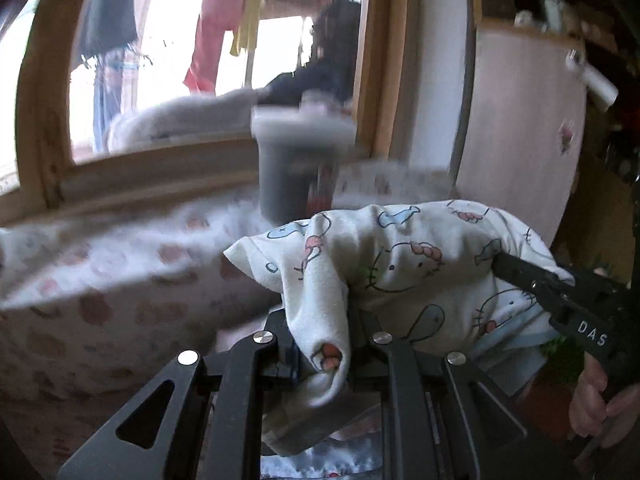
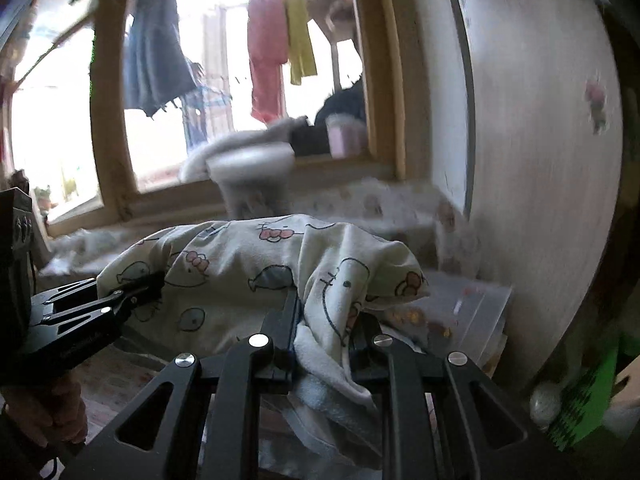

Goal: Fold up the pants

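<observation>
Both grippers, left (image 1: 320,344) and right (image 2: 324,332), were clamped on the pants (image 1: 400,264), bunched in the air below the window (image 2: 240,80). No tidy fold yet, I'd say most was left.

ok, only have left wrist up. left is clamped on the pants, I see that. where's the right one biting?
Observer: The right gripper is shut on a bunched corner of the pants; a flap of cloth hangs down between its fingers.
Operator: anything sitting past that corner, to the right?
Observer: Yes, a clear plastic lid or box lies just beyond the corner, in front of the pale cabinet.
Operator: and the left one, from that side?
Observer: The left gripper comes in from the left edge of the right wrist view, shut on the opposite end of the pants, so the cloth drapes between the two.
</observation>
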`<state>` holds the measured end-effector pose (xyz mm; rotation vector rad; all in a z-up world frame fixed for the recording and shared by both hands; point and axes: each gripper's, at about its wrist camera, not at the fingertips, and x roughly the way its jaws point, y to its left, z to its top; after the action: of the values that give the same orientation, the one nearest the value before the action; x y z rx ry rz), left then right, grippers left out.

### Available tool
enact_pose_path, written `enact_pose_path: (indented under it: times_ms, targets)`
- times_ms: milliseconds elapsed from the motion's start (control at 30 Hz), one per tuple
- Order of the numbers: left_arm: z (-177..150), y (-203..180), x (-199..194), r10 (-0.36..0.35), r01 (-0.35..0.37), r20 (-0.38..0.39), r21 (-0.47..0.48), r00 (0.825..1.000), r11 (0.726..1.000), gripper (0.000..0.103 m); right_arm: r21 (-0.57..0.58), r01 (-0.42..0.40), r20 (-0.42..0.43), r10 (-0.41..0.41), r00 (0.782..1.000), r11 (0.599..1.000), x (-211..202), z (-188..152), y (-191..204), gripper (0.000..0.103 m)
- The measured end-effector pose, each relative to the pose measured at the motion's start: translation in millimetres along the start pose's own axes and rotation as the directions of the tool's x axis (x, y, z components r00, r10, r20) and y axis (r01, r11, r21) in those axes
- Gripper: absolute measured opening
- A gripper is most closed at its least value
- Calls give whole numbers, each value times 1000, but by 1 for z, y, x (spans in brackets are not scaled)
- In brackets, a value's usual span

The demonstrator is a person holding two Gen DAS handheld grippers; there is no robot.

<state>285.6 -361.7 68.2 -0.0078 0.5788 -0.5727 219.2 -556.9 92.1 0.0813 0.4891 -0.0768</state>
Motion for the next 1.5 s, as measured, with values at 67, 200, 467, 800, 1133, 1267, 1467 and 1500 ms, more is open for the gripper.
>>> enact_pose_path:
  times_ms: [67, 200, 467, 800, 1133, 1267, 1467, 1500]
  targets:
    - [-9, 1, 16, 7, -8, -40, -6, 999, 1000, 15, 5, 11, -34, -10, 999, 1000, 14, -11, -5, 19]
    - [-19, 1, 29, 15, -15, -34, 2, 999, 1000, 18, -5, 44, -53, -44, 998, 999, 30, -25, -9, 21]
    - [-13, 16, 12, 87, -88, 17, 22, 996, 996, 69, -4, 138, 0, -138, 990, 990, 21, -26, -12, 70]
    - [-25, 24, -80, 80, -92, 169, 64, 982, 994, 103, 37, 79, 127, -83, 988, 996, -37, -21, 3, 93]
    - [-54, 39, -136, 103, -120, 256, 53, 961, 991, 103, 30, 54, 191, -59, 980, 998, -68, -49, 41, 102]
    - [-70, 48, -138, 111, -127, 231, 54, 967, 990, 103, 31, 72, 189, -77, 979, 997, -61, -67, 53, 102]
    - [-97, 67, -127, 121, -125, 225, 3, 967, 992, 103, 33, 87, 165, -92, 982, 996, -41, -90, 63, 102]
    - [-100, 69, -125, 124, -127, 219, -1, 968, 992, 103, 33, 89, 156, -93, 983, 995, -37, -92, 63, 102]
